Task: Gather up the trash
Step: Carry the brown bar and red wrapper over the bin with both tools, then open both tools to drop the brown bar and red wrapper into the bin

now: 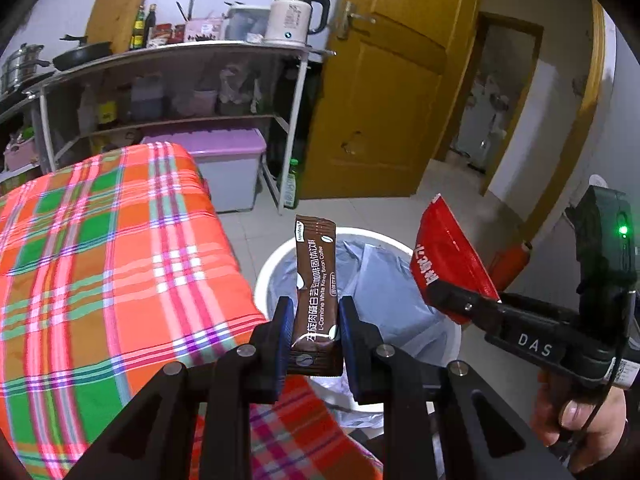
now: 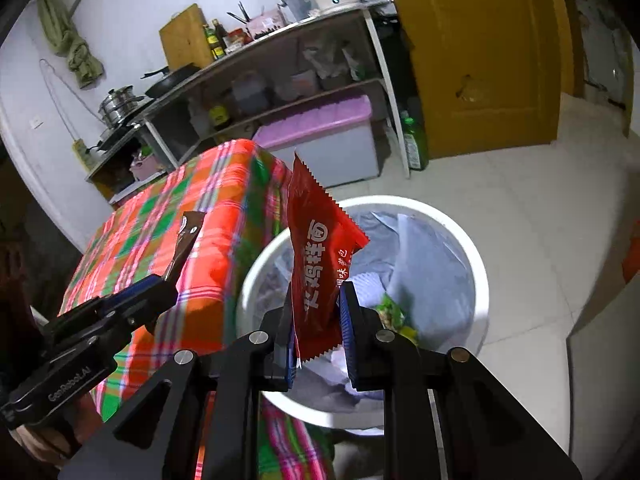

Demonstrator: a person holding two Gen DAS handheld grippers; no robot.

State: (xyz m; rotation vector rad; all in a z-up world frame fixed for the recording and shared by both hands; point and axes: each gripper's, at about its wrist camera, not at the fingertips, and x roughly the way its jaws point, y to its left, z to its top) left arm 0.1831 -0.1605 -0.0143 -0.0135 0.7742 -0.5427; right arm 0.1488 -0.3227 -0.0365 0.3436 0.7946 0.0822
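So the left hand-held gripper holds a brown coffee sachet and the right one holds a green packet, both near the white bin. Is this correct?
Not quite: the right hand-held gripper holds a red packet, not green, as the right wrist view shows. The left hand-held gripper does hold the brown coffee sachet, near the white bin.

The white bin [image 2: 478,280] stands on the floor with its mouth wide open. Nothing covers it, so there is room to go straight down into it. Inside, a grey bag [image 2: 420,248] lines it and some scraps lie low at the bottom. The table with the checked cloth [image 1: 120,260] stands just beside the bin, and its corner blocks that side. On the far side of the bin the tiled floor [image 2: 520,184] is bare up to the yellow door [image 1: 392,92]. A shelf rack [image 1: 296,120] and a purple-lidded box [image 1: 228,164] stand behind the table, well apart from the bin.
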